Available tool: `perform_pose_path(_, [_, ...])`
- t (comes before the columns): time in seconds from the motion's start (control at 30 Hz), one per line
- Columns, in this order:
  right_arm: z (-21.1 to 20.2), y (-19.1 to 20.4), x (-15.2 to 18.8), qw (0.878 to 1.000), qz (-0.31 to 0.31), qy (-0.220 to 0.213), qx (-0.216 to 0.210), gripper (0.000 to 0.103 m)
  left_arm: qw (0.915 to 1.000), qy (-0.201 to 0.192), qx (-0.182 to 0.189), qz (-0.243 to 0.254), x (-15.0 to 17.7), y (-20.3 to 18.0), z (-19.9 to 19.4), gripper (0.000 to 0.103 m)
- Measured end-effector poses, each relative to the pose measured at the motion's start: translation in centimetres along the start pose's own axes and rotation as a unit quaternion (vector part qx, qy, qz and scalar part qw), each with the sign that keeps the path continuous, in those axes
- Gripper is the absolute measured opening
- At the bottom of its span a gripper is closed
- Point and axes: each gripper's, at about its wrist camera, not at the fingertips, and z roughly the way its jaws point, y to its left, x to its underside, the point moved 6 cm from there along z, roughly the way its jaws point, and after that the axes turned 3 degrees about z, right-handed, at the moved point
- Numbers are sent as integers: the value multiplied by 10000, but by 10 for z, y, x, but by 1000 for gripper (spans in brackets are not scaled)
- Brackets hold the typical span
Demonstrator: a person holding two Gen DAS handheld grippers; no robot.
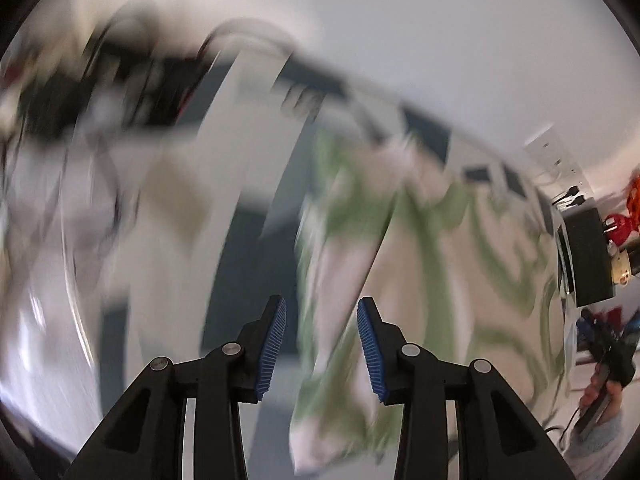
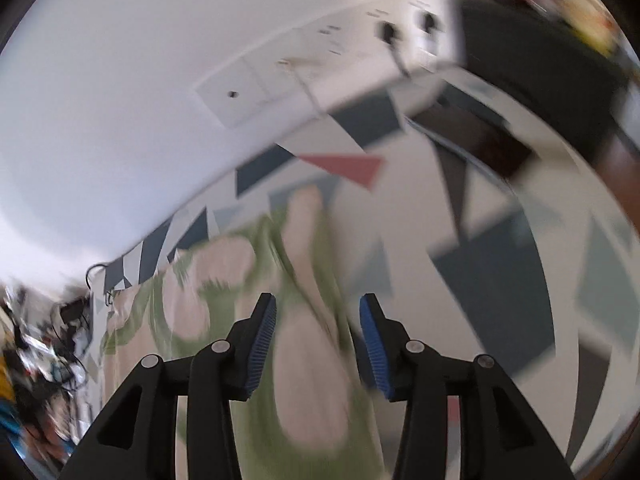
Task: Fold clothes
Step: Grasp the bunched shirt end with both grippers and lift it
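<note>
A green and cream patterned garment [image 1: 420, 260] lies spread on a table, blurred in both views. My left gripper [image 1: 322, 304] hangs above its left edge, blue pads apart, with a fold of the cloth showing below the gap and no pad pressing on it. In the right wrist view the same garment [image 2: 224, 264] runs away from me under my right gripper [image 2: 318, 298], which also stands open over it. Neither gripper holds anything.
The table cover [image 2: 500, 280] has dark blue, grey and red triangles. A white wall with sockets [image 2: 388, 32] rises behind it. A black box [image 1: 588, 256] stands at the right. A person's hand [image 1: 600, 392] holds a black tool at the far right. Cables and clutter [image 2: 52, 344] lie on the left.
</note>
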Motion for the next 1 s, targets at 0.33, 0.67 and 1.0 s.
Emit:
perform_pose_path(0.33, [-26,-62,82,9902,1394,-3,56,53,9790,458,1186,-1596,76,22,11,37])
perform_pose_path(0.67, [7,-44,100,9787,1889,597,-532,62,9404,268,2214,-2566,96,9,22,51])
perform_pose_path(1.0, [27,-25,105,9794,1697,864,-665,39,9021,-294,2324,-3624,99,3,44,61])
